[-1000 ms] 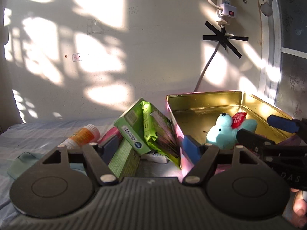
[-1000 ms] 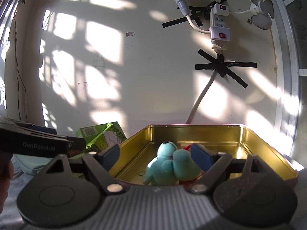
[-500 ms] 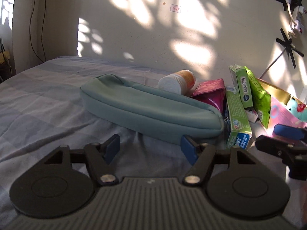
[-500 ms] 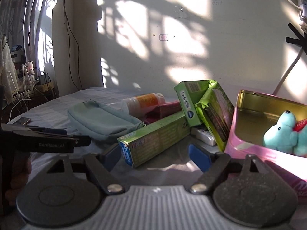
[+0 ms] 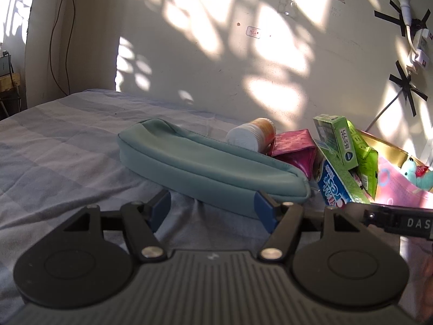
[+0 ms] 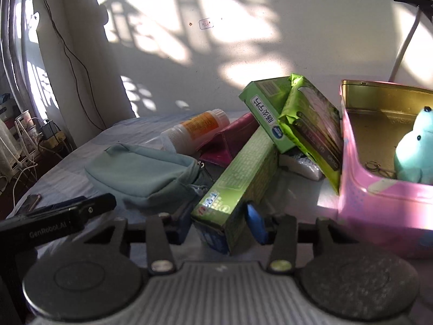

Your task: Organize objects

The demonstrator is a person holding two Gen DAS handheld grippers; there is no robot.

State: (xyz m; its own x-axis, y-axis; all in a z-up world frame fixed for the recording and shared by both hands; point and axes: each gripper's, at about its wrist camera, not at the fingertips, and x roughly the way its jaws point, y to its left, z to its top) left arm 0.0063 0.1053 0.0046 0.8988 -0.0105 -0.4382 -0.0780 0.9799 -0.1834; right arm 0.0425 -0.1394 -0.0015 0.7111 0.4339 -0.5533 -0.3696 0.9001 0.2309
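Black claw (image 5: 212, 207) w/ blue pads (image 5: 262, 211), silver screws (image 5: 149, 251)

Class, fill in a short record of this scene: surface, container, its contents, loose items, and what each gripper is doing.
surface: bed sheet, grey-blue checks
container: pink tin, open, gold inside
contents: teal plush toy
loose items: teal pouch; white bottle; green boxes
left gripper: open, at the teal pouch
right gripper: jaws just closed on the long green box
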